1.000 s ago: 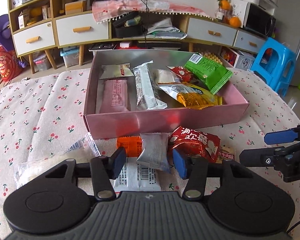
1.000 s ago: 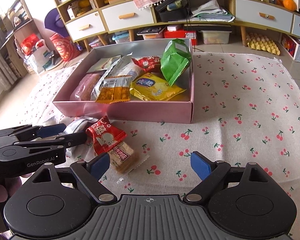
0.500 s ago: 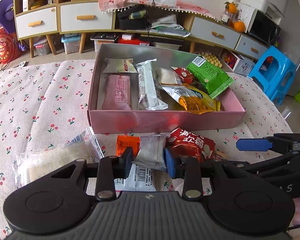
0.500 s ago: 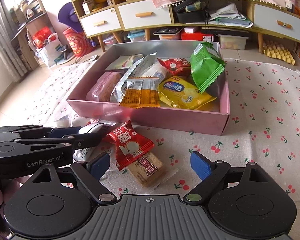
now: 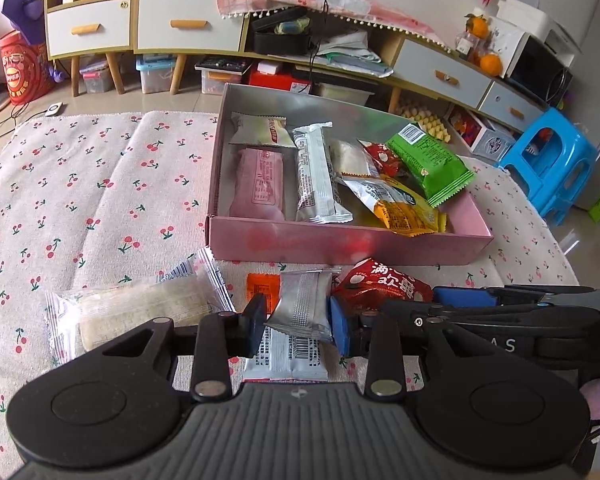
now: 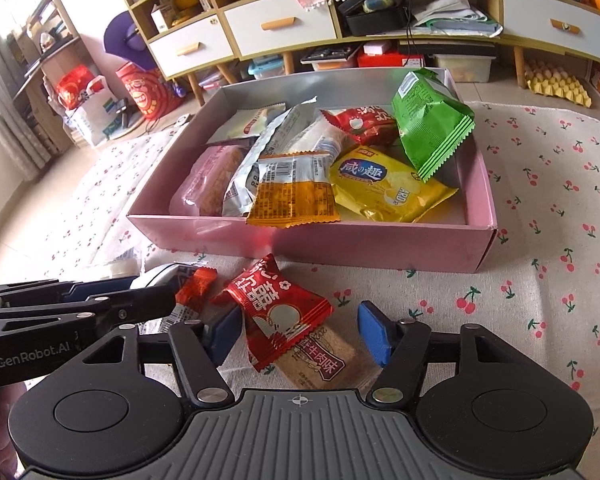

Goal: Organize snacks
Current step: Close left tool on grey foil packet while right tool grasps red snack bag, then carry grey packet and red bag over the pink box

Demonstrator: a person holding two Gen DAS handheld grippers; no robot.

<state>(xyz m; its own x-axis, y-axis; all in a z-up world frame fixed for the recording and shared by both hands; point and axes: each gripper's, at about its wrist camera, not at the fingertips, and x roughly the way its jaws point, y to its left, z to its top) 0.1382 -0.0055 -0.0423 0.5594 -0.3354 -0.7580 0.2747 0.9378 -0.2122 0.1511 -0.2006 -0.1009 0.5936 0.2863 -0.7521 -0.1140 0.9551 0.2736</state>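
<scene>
Pink box (image 6: pixel 380 246) on cherry-print cloth (image 5: pixel 80 200), silver inside, open top. Contents: pink bar (image 5: pixel 260 184) and silver bar (image 5: pixel 314 176) side by side, long axes running front to back; white packet (image 5: pixel 260 130) at the far wall; small red packet (image 6: pixel 360 124); green bag (image 6: pixel 430 120) tilted against the right wall, barcode end up; yellow bag (image 6: pixel 384 192) flat, blue label with Chinese text I can't read reliably; orange packet (image 6: pixel 292 192) on top, barcode side up.

Left gripper (image 5: pixel 296 318) is clamped on a silver pouch (image 5: pixel 302 300) in front of the box, long axis pointing toward it. Orange-white packet (image 5: pixel 284 344) lies under the pouch; clear rice-cake pack (image 5: pixel 140 308) to its left.

Right gripper (image 6: pixel 300 332) is wide apart, holding nothing, straddling a red packet (image 6: pixel 280 308) and tan bar (image 6: pixel 320 364), both loose on the cloth. Left gripper's side reads "GenRobot.AI".
</scene>
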